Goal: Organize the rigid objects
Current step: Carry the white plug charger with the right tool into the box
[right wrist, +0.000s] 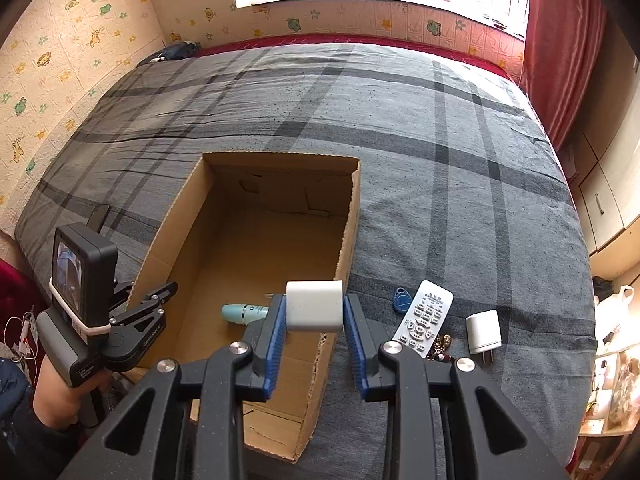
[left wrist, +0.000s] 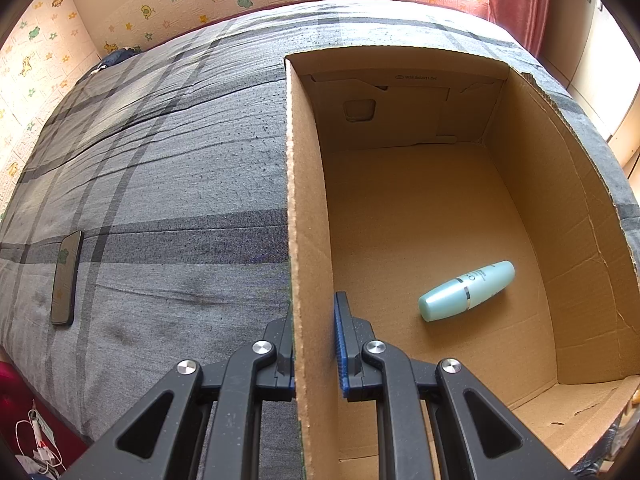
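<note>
One item so far lies in the cardboard box [right wrist: 188, 236]: a pale teal bottle [left wrist: 466, 290] on its side on the floor. The right gripper [right wrist: 315, 322] is closed on a white charger block [right wrist: 315, 306], held above the box's right wall, so I judge a second drop is near. The left gripper [left wrist: 314, 346] pinches the box's left wall, steadying it. On the plaid bedspread [right wrist: 440, 160] a remote control [right wrist: 423, 317], a blue key fob [right wrist: 402, 299], another white charger [right wrist: 484, 331] and some small trinkets [right wrist: 440, 346] wait.

Bottle [left wrist: 467, 291] in box [left wrist: 520, 208] (on bed [left wrist: 160, 160]).
</note>
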